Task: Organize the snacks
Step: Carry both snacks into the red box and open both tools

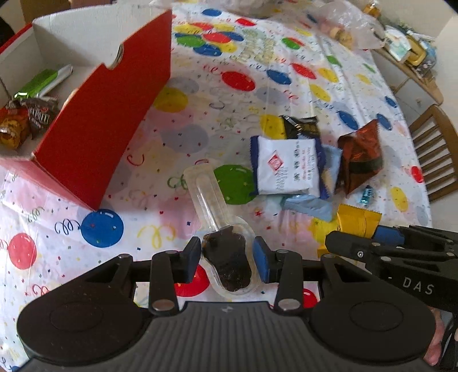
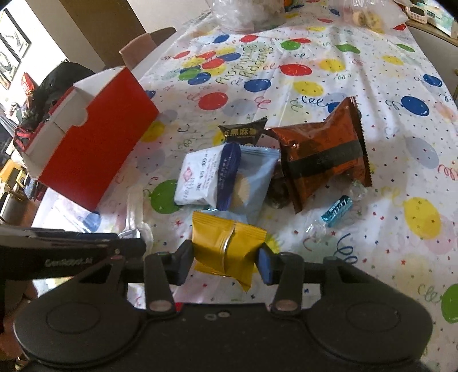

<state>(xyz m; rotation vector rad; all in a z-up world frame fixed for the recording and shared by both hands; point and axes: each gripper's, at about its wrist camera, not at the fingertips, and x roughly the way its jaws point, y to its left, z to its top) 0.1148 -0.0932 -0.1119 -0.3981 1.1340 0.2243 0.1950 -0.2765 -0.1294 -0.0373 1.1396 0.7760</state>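
My left gripper [image 1: 226, 259] straddles the wide end of a clear plastic pack with a dark snack [image 1: 229, 263]; the pads sit at its sides, and I cannot tell whether they grip it. My right gripper [image 2: 226, 259] is shut on a yellow foil packet [image 2: 226, 247], which also shows in the left wrist view [image 1: 355, 220]. A red box [image 1: 103, 128] with a white inside stands at the left and holds a green bar [image 1: 40, 83] and several wrapped snacks. The pile holds a white packet [image 2: 197, 180], a light blue packet [image 2: 254, 177], a black packet [image 2: 242, 131] and a brown bag [image 2: 323, 154].
The table wears a white balloon-print cloth [image 2: 386, 200]. A small blue candy [image 2: 336, 211] lies right of the pile. Clear plastic bags [image 2: 246, 14] sit at the far edge. A wooden chair [image 1: 438, 148] stands at the right. The red box also shows in the right wrist view [image 2: 97, 154].
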